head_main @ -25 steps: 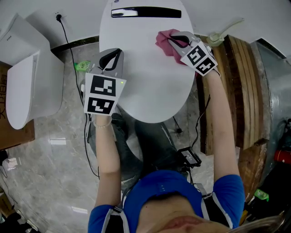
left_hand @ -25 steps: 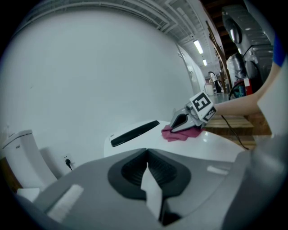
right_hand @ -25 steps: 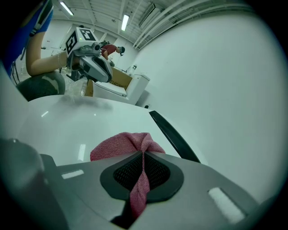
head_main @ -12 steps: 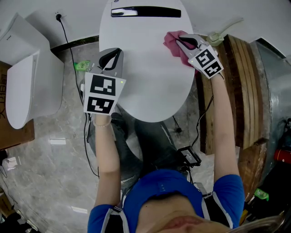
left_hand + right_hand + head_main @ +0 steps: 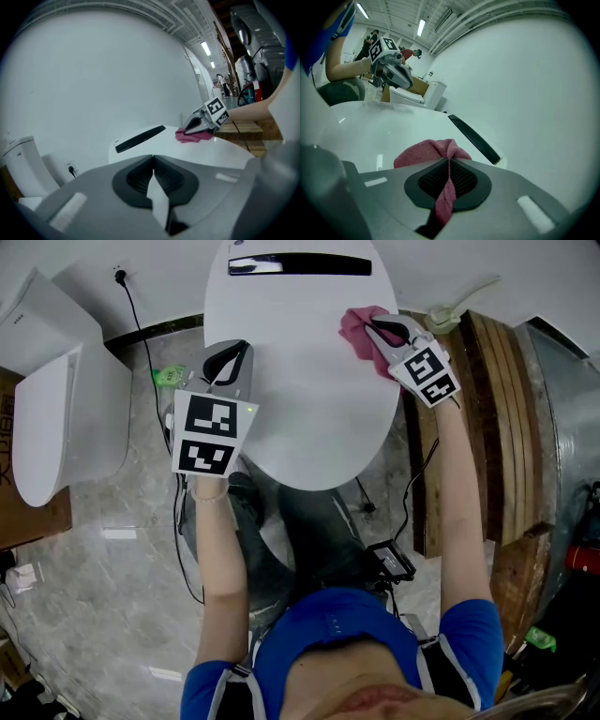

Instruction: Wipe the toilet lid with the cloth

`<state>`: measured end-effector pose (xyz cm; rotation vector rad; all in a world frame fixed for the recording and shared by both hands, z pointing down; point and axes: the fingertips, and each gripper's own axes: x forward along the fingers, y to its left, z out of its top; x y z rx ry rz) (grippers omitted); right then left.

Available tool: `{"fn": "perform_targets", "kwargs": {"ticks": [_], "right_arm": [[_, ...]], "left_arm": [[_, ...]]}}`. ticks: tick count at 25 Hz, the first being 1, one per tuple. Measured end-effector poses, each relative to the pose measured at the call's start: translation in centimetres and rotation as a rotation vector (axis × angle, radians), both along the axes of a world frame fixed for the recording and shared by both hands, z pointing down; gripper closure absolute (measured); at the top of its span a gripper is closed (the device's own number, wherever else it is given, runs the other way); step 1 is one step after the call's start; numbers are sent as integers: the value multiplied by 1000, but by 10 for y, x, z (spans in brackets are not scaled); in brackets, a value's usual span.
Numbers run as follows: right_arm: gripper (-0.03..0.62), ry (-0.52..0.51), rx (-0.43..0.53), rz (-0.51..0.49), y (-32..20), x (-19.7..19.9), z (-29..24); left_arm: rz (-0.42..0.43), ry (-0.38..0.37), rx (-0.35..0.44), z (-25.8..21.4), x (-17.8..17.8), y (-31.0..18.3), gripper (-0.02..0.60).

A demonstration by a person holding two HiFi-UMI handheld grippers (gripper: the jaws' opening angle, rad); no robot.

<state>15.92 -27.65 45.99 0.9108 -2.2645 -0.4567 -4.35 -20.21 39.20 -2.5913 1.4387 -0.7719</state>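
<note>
1. Pink cloth (image 5: 426, 152) is pinched in the right gripper (image 5: 373, 329), whose jaws are closed tight on a thin fold of it; the rest bunches just ahead of the jaws, lying on the white toilet lid (image 5: 300, 399) near its right edge.
2. The left gripper (image 5: 228, 357) has its jaws pressed together with nothing held; it is over the lid's left edge, well apart from the cloth; whether it touches the lid I cannot tell.
3. To wipe well, the bunch should lie flat under the jaw tips, not trail ahead of them; a low angle would likely press more fabric onto the surface.
4. Most of the lid lies to the left of the right gripper and back toward the person; long overlapping passes across to the left gripper's side would cover it.
5. The black strip (image 5: 300, 265) beyond both grippers marks the far end; the area just short of it needs a pass too.
6. Risk: the grip is on a narrow fold, so hard dragging may pull the cloth loose; moderate pressure seems wise.
</note>
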Motion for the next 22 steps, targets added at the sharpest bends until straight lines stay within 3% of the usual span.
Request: {"fn": "perform_targets", "kwargs": {"ticks": [22], "right_arm": [[585, 42, -8, -28, 41, -10, 7]], "left_arm": [[2, -8, 6, -2, -9, 10, 578]]}}
